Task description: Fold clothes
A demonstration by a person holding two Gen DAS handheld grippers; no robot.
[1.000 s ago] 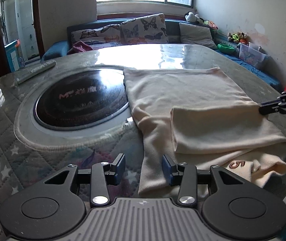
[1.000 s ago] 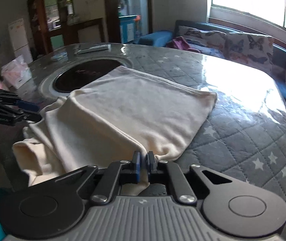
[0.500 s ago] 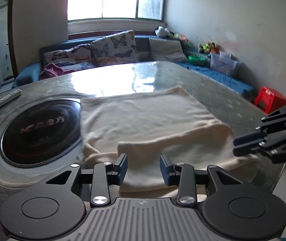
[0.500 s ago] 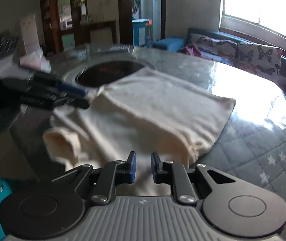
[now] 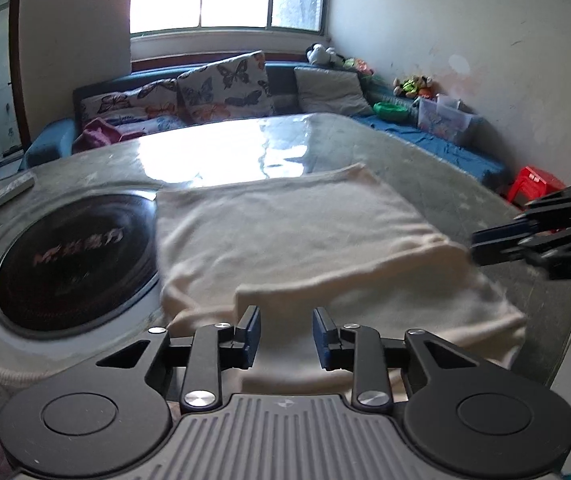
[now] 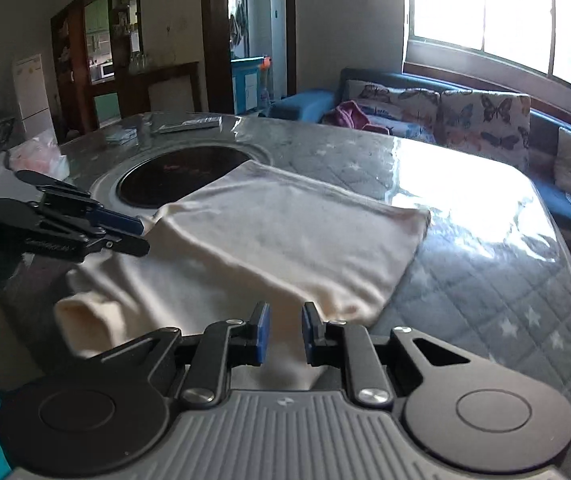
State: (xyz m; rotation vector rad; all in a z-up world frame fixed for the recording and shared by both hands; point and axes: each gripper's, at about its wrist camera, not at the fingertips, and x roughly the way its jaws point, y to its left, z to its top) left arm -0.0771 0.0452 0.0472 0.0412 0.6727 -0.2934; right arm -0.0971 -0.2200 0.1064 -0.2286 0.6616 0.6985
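We find the cream knitted garment [image 5: 293, 240] lying flat on the quilted grey worktop [image 6: 485, 288], one side panel already turned inward, its far edge overlapping the round black glass hob [image 5: 73, 256] at ten o'clock. The left gripper [image 5: 286, 334] is closing, nothing pinched between its jaws; the right gripper [image 6: 284, 332] stands narrowly parted and empty. We judge the next fold calls for fresh grips on the near hem. The hob's lettering is unreadable.

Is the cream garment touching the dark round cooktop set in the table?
Touching. In the right wrist view a corner of the cream garment lies over the edge of the dark round cooktop.
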